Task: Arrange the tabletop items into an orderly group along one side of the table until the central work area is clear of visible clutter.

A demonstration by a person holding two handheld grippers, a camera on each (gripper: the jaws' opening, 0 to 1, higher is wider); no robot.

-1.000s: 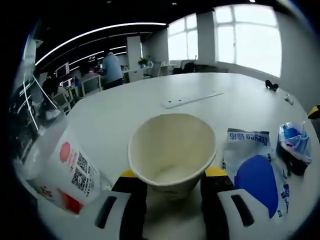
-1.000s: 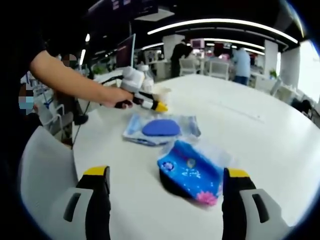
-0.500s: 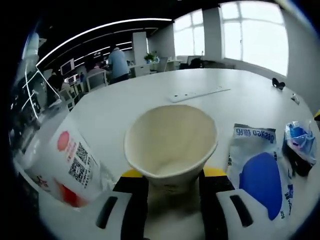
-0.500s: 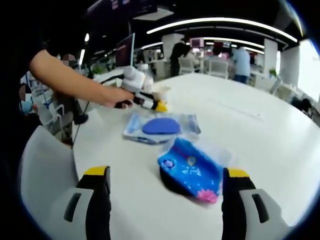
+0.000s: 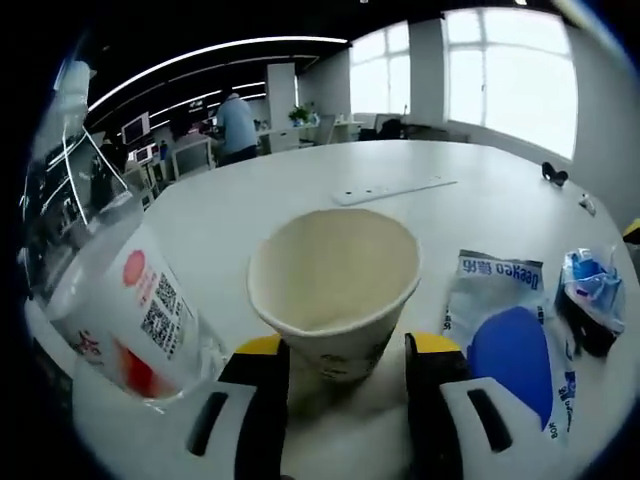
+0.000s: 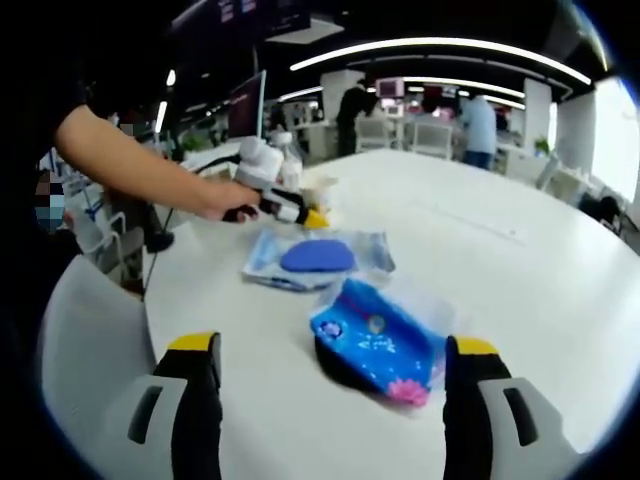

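Open-plan office space with ceiling light strips and bright windows lies behind a broad white round counter (image 5: 300, 200), where people sit at far desks.

The cream paper cup (image 5: 335, 285) serves as the landmark. It stands upright between the yellow-tipped jaws of the left tool (image 5: 345, 350); the jaws sit against its lower sides, so that tool looks closed on the cup. On one side of the cup, just beside it, leans a clear plastic bottle with a white label bearing a red mark and a QR code (image 5: 130, 310). On the other side lies a flat clear packet holding a blue oval pad (image 5: 510, 350), and past that packet a crumpled blue floral-print pouch (image 5: 595, 295). Well beyond the cup a long white power strip (image 5: 395, 190) rests on the counter.

In the right gripper view the right tool (image 6: 330, 365) stands open, jaws spread wide and empty, with the blue floral pouch (image 6: 375, 340) lying between and just ahead of them. Farther on, a bare forearm and hand (image 6: 215, 195) reach across, holding the left tool (image 6: 290, 210) low and nearly level at the cup.

The step in hand appears to be placing the cup beside the bottle to form the group. Next would likely call for letting go of the cup without tipping it, then bringing the right tool onto the pouch, whose soft, slack material may need a pinch on a raised fold.
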